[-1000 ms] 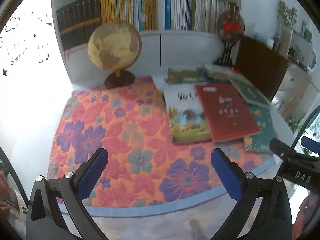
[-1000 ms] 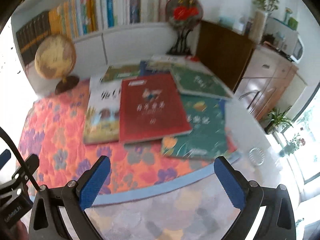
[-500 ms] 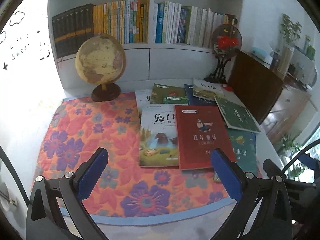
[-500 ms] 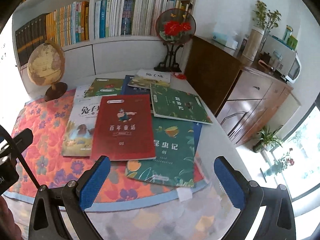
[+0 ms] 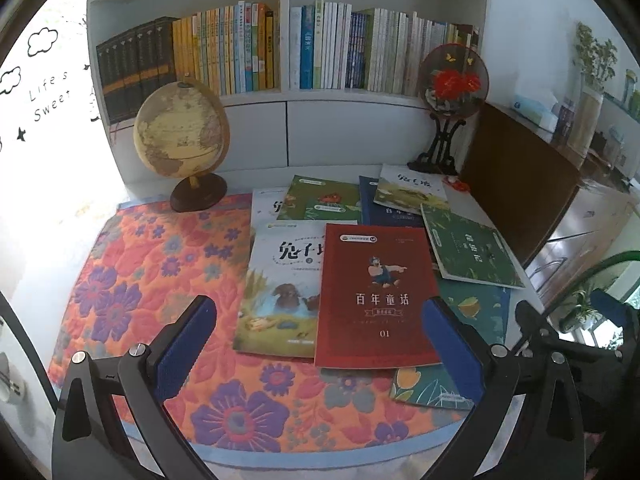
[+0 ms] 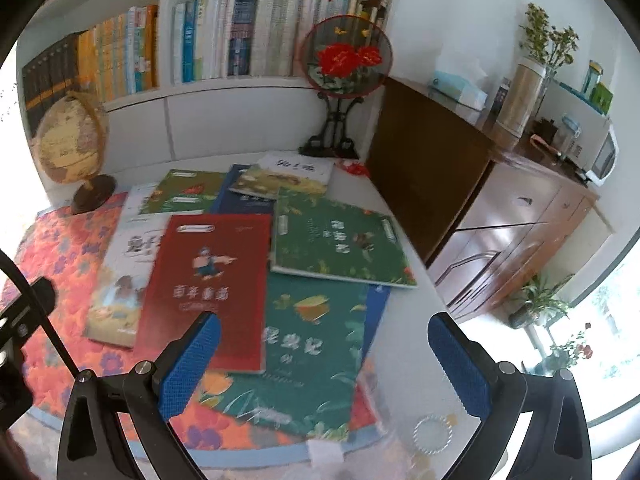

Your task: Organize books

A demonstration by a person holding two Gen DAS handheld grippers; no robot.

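Nothing looks sorted yet: several books, the red book (image 5: 376,292) on top, lie overlapping across the floral mat (image 5: 152,280) on the desk (image 6: 404,280). Left gripper (image 5: 320,344) and right gripper (image 6: 324,364) both hover spread wide, empty, so every book remains to gather.
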